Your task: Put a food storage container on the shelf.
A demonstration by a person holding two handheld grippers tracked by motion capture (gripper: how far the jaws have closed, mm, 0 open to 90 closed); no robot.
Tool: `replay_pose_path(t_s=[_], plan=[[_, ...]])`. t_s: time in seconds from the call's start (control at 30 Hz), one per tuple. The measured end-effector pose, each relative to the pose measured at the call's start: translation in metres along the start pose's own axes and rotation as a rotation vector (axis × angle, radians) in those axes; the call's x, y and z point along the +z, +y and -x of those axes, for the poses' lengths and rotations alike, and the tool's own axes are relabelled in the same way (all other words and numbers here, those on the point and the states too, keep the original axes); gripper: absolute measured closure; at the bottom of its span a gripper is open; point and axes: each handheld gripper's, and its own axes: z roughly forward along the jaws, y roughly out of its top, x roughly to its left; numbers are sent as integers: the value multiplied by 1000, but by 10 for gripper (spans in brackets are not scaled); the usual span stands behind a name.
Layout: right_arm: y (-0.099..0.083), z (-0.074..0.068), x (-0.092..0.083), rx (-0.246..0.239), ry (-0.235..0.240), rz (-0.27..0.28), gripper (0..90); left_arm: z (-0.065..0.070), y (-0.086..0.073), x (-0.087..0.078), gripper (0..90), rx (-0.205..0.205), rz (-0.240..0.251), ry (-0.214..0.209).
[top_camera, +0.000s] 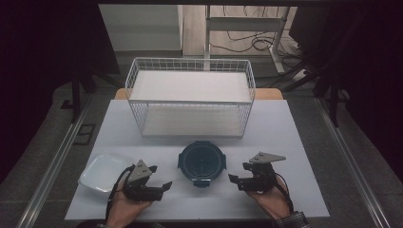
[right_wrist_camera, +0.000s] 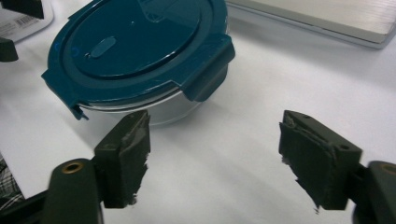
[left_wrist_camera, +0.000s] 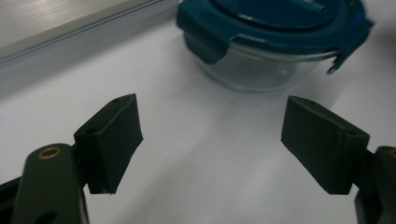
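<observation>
1. The left tongs (top_camera: 160,186) are seen at the lower left of the high view, with jaws spread wide and nothing between them; bare white surface (left_wrist_camera: 210,154) shows in the gap in the left gripper view.
2. The right tongs (top_camera: 240,173) are seen at the lower right of the high view, likewise well open and empty.
3. The round glass container (top_camera: 201,162), closed by a dark teal clip lid (right_wrist_camera: 135,46), is found between the two tongs, low in the middle of the high view, touched by neither.
4. A white square dish (top_camera: 102,172) is seen at the lower left, just beside the left tongs.
5. A white wire basket (top_camera: 190,97) is placed above the container, in the centre of the frame.
</observation>
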Motion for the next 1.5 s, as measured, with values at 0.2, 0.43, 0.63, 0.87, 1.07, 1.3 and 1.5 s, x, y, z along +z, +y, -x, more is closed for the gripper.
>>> replay_pose_path(t_s=[0.2,0.43,0.63,0.87,1.07,1.3,1.5], plan=[[14,-5,5,-32,17,27,283,-1,26,11,195,24,0,-10],[27,4,21,-18,64,38,229,-12,47,33,144,-33,-4,-62],[34,8,39,21,125,8,202,-23,55,53,143,-96,-29,-140],[35,16,52,72,231,-42,202,-34,50,69,175,-209,-55,-323],[30,25,56,156,313,-89,248,-45,44,67,294,-306,-57,-381],[31,34,53,219,334,-87,369,-49,40,62,305,-385,-106,-373],[35,37,55,225,341,-97,410,-50,36,61,378,-418,-84,-399]])
